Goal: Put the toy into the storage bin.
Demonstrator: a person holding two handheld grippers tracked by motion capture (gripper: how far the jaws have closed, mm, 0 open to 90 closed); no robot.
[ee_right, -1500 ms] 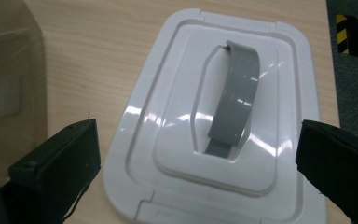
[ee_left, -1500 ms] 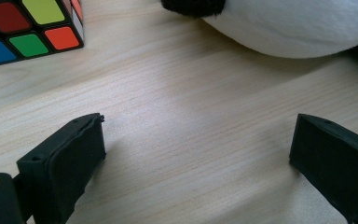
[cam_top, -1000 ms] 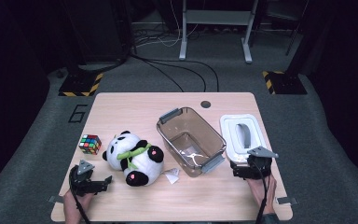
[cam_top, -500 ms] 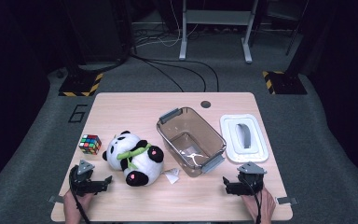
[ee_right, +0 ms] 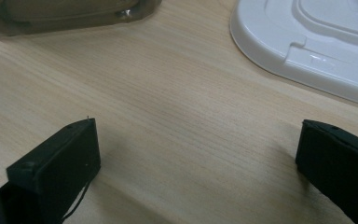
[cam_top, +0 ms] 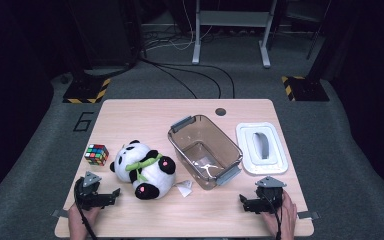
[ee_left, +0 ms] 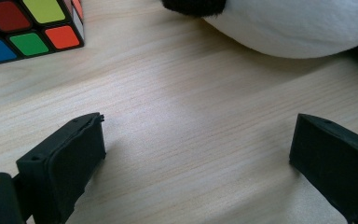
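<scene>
bin point(cam_top: 205, 150) w/ crumpled wrapper point(cam_top: 206, 166) inside, lid point(cam_top: 261, 148) off beside it

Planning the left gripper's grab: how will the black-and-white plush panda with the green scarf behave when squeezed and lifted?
The black-and-white plush panda with the green scarf looks soft, so it will probably compress between the jaws. It is likely light for its bulk. Lying on its side on the wooden table, its rounded body may roll if nudged.

Rubik's cube point(cam_top: 96, 154) nr table's point(cam_top: 145, 112) left edge — paper scrap point(cam_top: 184, 187) mid-front
</scene>
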